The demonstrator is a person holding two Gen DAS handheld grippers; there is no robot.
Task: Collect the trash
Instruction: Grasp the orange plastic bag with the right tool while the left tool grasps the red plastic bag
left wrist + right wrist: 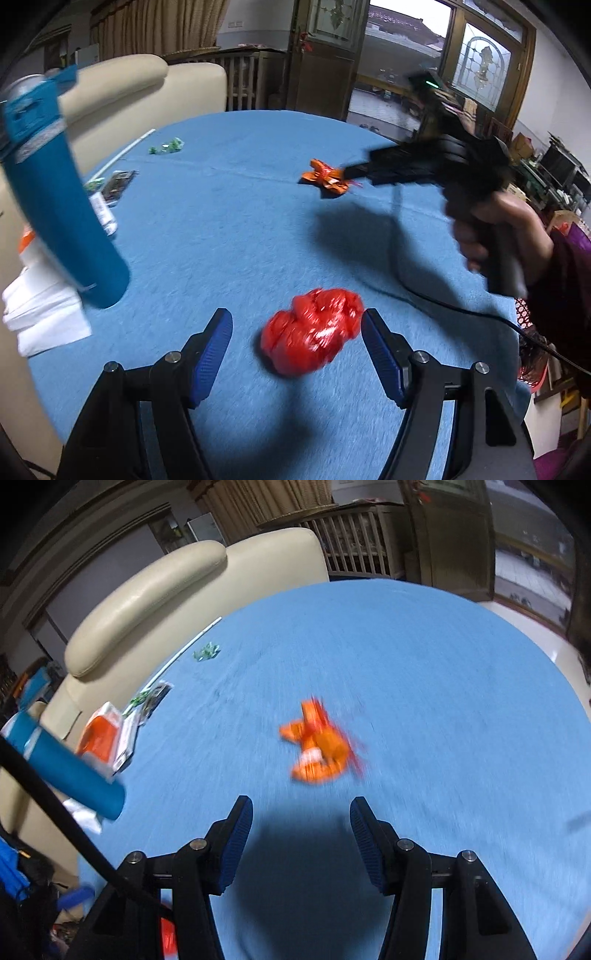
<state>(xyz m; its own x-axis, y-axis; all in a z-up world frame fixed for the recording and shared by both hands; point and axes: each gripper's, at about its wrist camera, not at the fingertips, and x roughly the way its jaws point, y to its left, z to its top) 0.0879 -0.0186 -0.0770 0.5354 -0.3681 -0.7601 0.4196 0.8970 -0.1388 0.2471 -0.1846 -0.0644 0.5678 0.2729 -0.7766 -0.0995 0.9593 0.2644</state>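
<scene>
A crumpled red plastic bag lies on the blue tablecloth between the fingers of my left gripper. It sits nearer the right finger, and the pads do not press on it. A crumpled orange wrapper lies just ahead of my right gripper, whose jaws stand apart with nothing between them. In the left wrist view a hand holds that right gripper with its tips right by the orange wrapper.
A tall blue can stands at the left by white tissue. Green wrapper scraps, a white stick, a dark packet and an orange-white packet lie along the left edge. A cream sofa stands behind; a black cable crosses right.
</scene>
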